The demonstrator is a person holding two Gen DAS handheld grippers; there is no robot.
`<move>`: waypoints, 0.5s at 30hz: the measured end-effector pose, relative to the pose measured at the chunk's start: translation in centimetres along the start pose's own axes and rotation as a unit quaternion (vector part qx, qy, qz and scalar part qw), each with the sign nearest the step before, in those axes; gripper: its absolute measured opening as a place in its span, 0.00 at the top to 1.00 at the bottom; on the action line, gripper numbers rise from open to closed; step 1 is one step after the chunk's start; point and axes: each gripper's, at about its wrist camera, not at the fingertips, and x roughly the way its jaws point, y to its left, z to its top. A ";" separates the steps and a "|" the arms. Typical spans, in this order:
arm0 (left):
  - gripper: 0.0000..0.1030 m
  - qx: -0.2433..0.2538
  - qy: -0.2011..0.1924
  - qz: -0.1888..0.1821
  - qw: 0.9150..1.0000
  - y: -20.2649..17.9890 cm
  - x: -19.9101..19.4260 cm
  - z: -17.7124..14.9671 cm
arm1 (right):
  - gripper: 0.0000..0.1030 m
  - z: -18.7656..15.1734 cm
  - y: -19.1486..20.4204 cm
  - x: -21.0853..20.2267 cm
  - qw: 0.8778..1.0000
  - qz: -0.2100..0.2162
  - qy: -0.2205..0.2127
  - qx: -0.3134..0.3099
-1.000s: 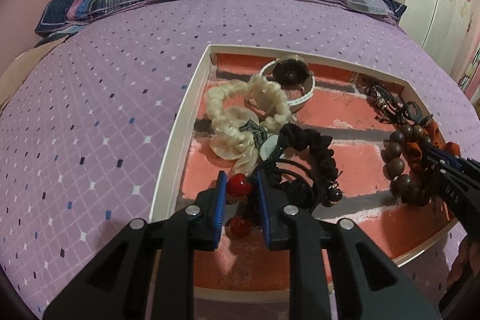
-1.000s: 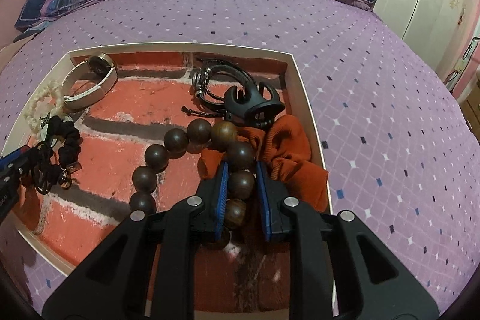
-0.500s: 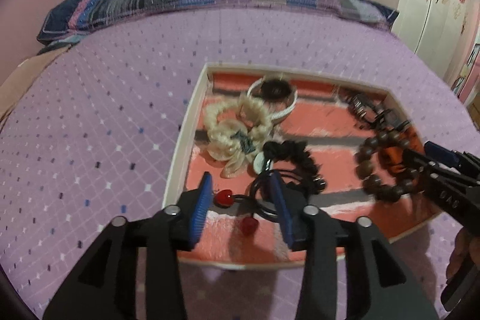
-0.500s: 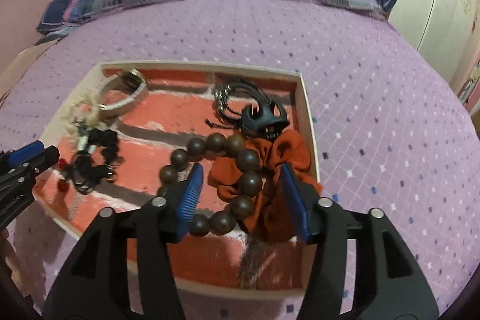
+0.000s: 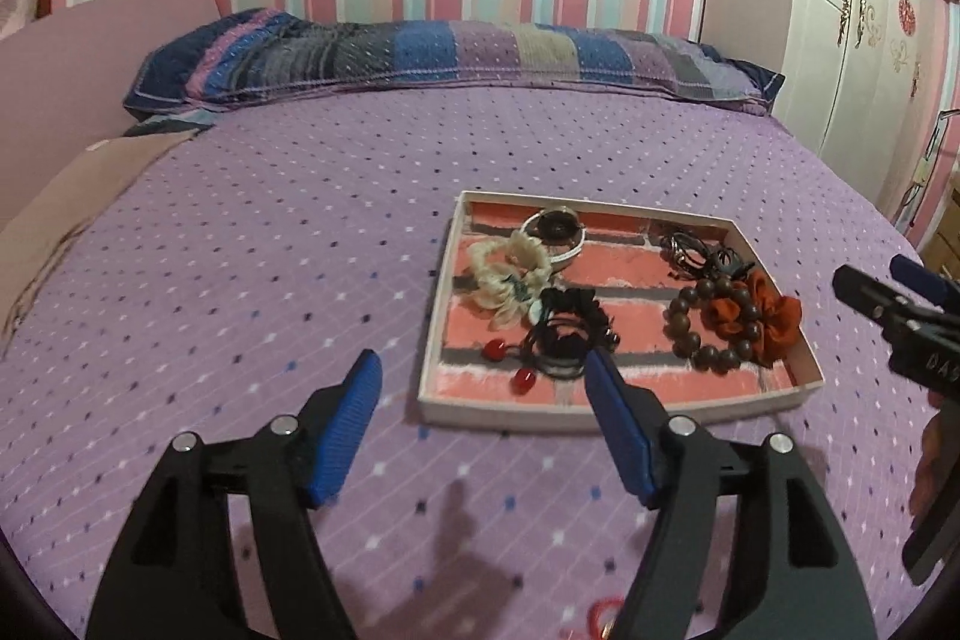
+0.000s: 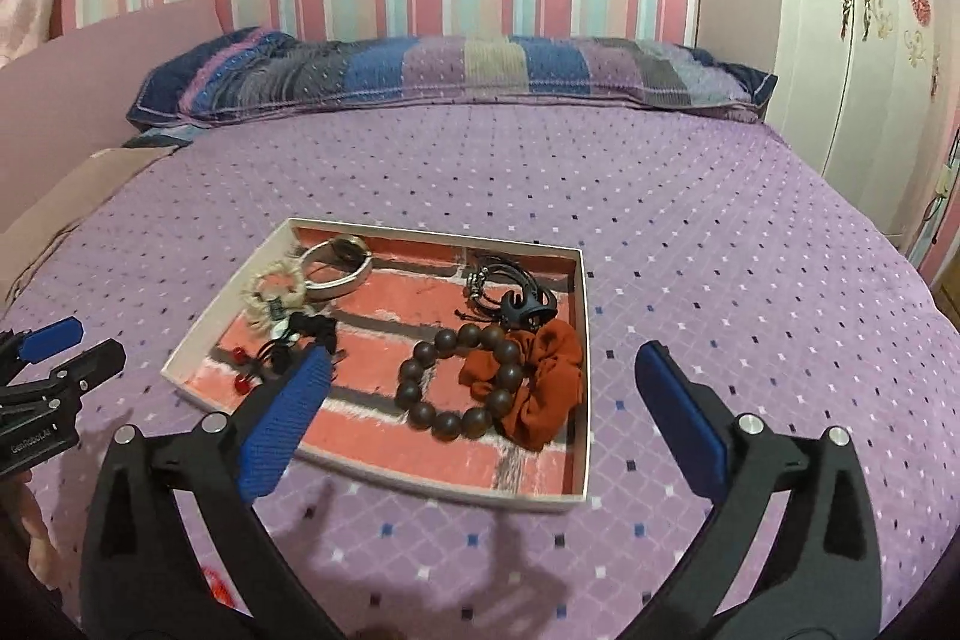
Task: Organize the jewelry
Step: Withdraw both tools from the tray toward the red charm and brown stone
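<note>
Now that I've let go, both tongs [image 5: 483, 436] [image 6: 501, 415] gape, pulled back.
Beads [image 6: 459, 379] & cherry tie [image 5: 510, 364] left in tray [image 6: 384, 478] — prob done.

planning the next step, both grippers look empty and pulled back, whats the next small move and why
Probably keep both clear: every piece, wooden bead bracelet and cherry hair tie included, lies inside the tray, and the left gripper and right gripper are open and empty.

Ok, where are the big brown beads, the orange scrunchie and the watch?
Brown bead bracelet [image 6: 447, 424]: right wrist view, on a bead at the near side.
Orange scrunchie [image 6: 549, 388]: right wrist view, on its bunched fabric.
Watch [image 5: 555, 224]: left wrist view, on its dark face.
</note>
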 end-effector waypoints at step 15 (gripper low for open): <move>0.06 -0.013 0.001 0.004 1.000 1.4 -5.9 -5.8 | 0.04 -7.2 0.5 -4.7 0.999 -0.038 0.015 -0.019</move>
